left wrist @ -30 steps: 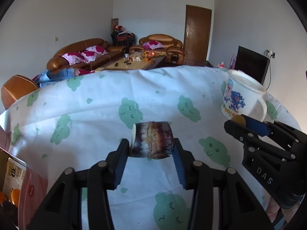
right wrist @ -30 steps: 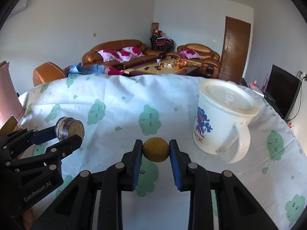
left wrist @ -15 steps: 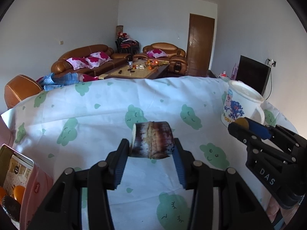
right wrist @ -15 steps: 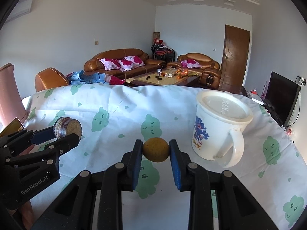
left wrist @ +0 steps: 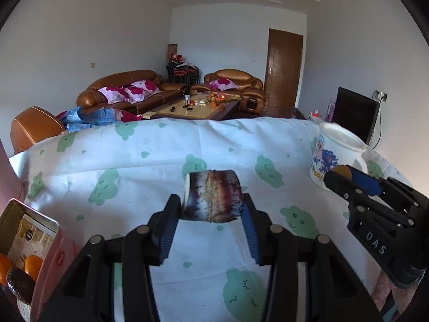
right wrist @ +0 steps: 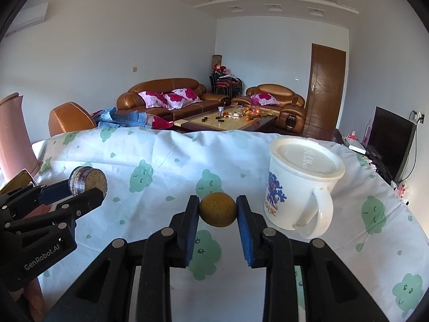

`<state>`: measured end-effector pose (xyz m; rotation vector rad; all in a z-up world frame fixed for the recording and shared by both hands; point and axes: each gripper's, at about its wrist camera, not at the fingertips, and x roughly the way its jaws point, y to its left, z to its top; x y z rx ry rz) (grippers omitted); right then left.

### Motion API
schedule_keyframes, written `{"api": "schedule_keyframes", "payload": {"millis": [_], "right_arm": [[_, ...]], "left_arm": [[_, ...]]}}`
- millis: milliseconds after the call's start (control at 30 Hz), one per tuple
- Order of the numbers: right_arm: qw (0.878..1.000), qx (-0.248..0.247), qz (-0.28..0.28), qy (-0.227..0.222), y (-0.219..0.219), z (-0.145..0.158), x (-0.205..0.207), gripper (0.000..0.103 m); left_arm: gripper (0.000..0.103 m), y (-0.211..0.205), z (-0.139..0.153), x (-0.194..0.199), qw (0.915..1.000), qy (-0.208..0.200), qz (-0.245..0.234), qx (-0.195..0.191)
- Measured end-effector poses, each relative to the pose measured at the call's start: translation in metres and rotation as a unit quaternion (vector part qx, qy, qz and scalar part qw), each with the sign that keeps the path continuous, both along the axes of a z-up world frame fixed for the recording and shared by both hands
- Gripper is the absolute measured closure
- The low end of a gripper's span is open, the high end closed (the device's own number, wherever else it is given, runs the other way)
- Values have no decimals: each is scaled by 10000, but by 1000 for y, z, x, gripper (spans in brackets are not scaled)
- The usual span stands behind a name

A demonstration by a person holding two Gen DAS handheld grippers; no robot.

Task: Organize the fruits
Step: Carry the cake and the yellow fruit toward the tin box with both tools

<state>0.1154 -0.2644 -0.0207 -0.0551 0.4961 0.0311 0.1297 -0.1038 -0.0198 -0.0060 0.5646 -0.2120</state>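
A home's living room is showing here: brown leather sofas [right wrist: 163,96] with pink cushions are standing around a coffee table [right wrist: 230,120], a TV [right wrist: 390,136] is sitting at the right wall beside a wooden door [right wrist: 325,88], and a patterned cloth [right wrist: 166,158] is covering the near table.

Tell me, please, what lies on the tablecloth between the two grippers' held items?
Nothing: in the right wrist view, only bare cloud-print tablecloth shows between the sugarcane piece in the left gripper and the yellow fruit in the right gripper.
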Motion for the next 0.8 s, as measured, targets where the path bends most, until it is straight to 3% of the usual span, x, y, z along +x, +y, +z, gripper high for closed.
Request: {"api": "schedule_keyframes", "payload": {"millis": [800], "right_arm": [[9984,-52,249,-510,14,10,-31,73]], "left_arm": [[56,12,7,-29,9989,-409,207,-28]]}}
